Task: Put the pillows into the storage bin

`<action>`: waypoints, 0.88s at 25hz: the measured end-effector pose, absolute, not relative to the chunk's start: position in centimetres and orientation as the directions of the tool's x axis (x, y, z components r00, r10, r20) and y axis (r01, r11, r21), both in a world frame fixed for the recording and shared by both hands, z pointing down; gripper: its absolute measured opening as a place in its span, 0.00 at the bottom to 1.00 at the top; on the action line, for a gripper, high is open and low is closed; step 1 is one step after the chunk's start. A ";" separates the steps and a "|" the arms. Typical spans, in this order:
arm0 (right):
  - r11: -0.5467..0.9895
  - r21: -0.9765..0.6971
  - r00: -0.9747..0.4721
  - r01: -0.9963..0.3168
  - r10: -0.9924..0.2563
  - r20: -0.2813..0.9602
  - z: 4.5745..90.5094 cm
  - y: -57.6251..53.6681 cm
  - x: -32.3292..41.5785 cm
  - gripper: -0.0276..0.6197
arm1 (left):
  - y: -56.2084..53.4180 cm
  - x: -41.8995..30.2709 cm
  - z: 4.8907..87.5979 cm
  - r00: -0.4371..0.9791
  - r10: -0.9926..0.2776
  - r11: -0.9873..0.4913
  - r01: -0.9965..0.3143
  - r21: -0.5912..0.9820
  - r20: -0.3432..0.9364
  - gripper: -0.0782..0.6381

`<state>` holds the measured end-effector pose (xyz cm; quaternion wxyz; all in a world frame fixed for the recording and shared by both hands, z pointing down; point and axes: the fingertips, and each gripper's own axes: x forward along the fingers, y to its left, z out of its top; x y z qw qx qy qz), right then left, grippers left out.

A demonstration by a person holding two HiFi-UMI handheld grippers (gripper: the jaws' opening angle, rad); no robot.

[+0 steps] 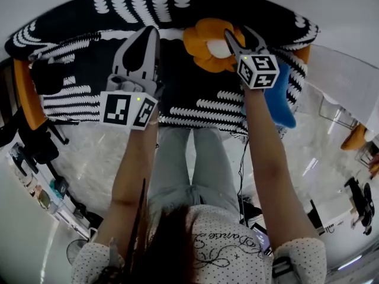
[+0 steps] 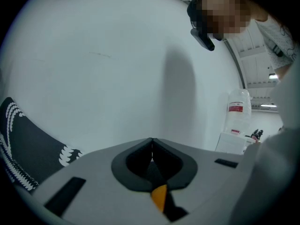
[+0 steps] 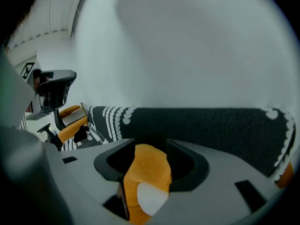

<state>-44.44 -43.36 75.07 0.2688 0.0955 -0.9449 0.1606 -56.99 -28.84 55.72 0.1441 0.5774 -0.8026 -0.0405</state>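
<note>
orange pillow (image 1: 205,45) | between parted jaws of right gripper (image 1: 241,37) | black patterned rim (image 3: 201,125) just behind

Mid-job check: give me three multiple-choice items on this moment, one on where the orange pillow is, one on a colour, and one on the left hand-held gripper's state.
1. Where is the orange flower pillow?
A. on the floor
B. on the black-and-white sofa, at the right hand-held gripper
C. in the left hand-held gripper

2. What colour is the pillow beside the person's right forearm?
A. blue
B. green
C. red

3. How do the left hand-held gripper's jaws stand?
A. wide apart
B. clamped on a pillow
C. together, nothing between them

Answers:
1 B: the orange flower pillow lies on the sofa, with a petal between the right hand-held gripper's parted jaws.
2 A: the blue pillow sits at the sofa's edge.
3 C: the left gripper view shows the jaws meeting in front of a bare wall.
</note>
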 end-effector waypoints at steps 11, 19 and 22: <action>0.963 -0.178 -0.718 -0.202 -0.021 0.696 82.0 -41.5 -45.2 0.14 | -27.3 -57.5 57.3 -0.298 -0.929 0.344 -0.914 0.215 0.221 0.12; 0.943 -0.198 -0.796 -0.267 -0.100 0.597 73.8 -39.4 -41.9 0.09 | -26.7 -57.3 53.3 -0.293 -0.937 0.331 -0.919 0.214 0.188 0.12; 0.940 -0.179 -0.830 -0.289 -0.153 0.536 68.9 -39.3 -40.8 0.09 | -26.4 -57.6 50.9 -0.288 -0.944 0.317 -0.926 0.204 0.158 0.12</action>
